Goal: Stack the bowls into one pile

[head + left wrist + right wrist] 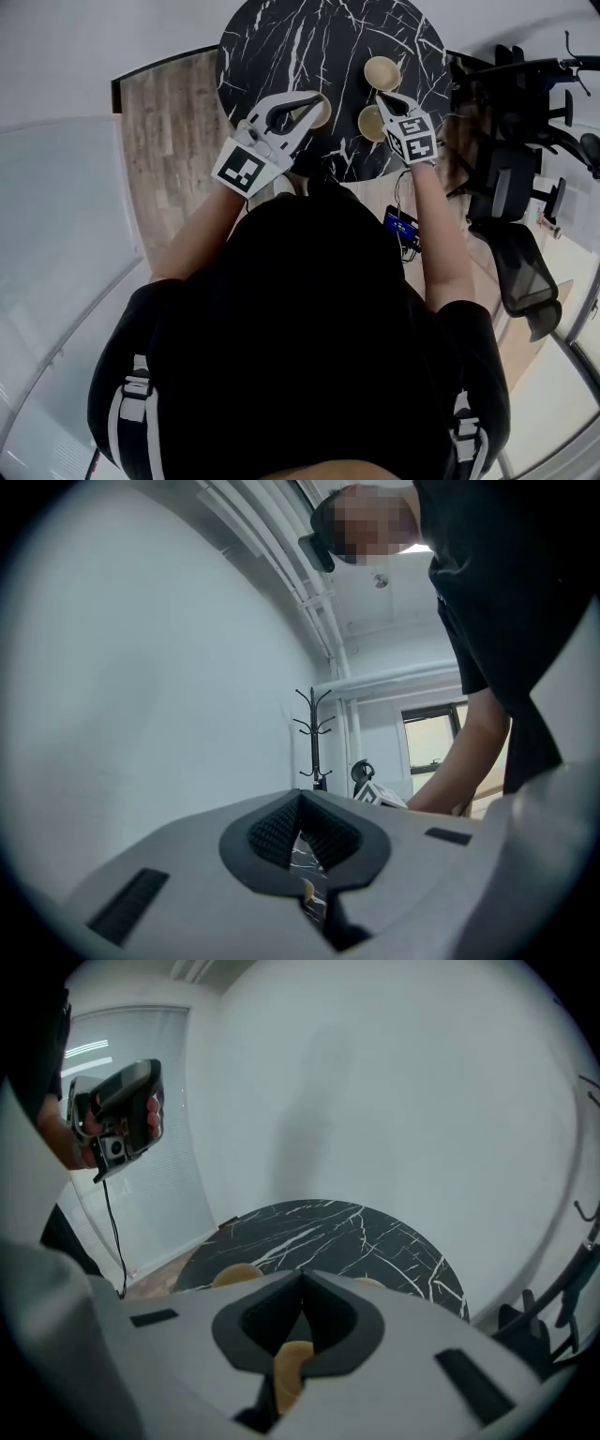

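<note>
On the round black marble bench sit 3 tan bowls, all apart, none stacked yet. 1 bowl, the far bowl, stands alone toward the far right of the top. Nearer the person is the middle bowl, partly covered by the right gripper hovering over it. Over on the other side, the left bowl lies just beside the tip of the left gripper.

Into the right gripper view: the jaws of the right gripper are closed, tips meeting, and a curve of the middle bowl shows through the gap beneath them. The left bowl peeks over the left jaw, the far bowl over the right, with the bench spread behind. Up at the left of that view, a hand carries the left gripper.

Left gripper view now: the left gripper has its tips pressed together on nothing, marble and a sliver of tan visible through the gap. A coat rack stands against the wall behind.

Right of the bench, black office chairs crowd the floor.
</note>
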